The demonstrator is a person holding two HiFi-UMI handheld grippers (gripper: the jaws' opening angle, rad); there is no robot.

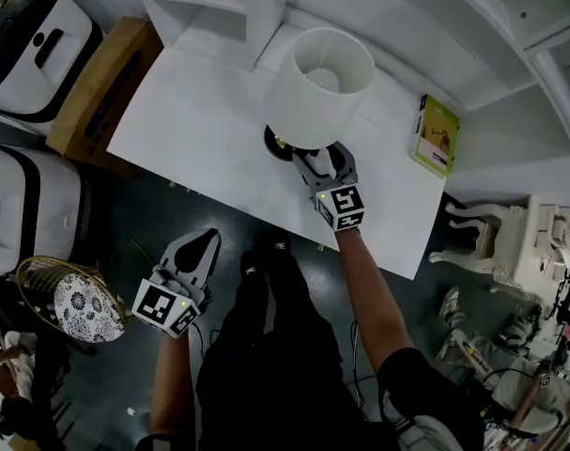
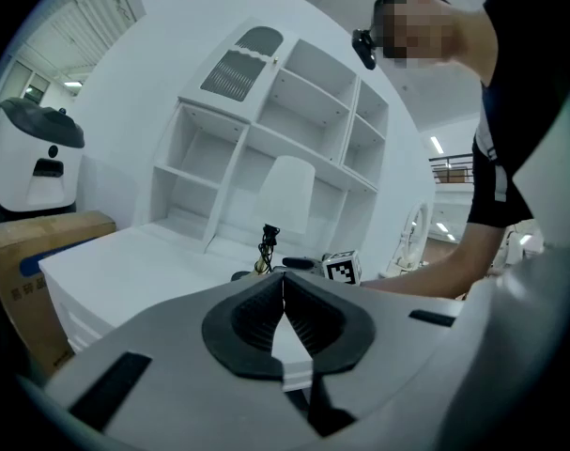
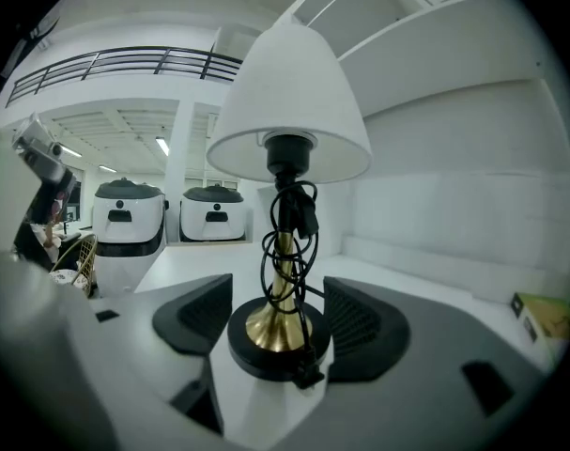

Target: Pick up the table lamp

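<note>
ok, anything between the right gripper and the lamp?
Nothing visible. The right gripper has its jaws apart on either side of the black base of the table lamp. Only the lamp's own cord, wound round the stem, hangs over the base's front edge.

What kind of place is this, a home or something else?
Probably a large hall or showroom, not a home: a balcony railing and strip lights run high behind the table lamp, two big white machines stand on the floor, and a cardboard box sits beside the white table.
</note>
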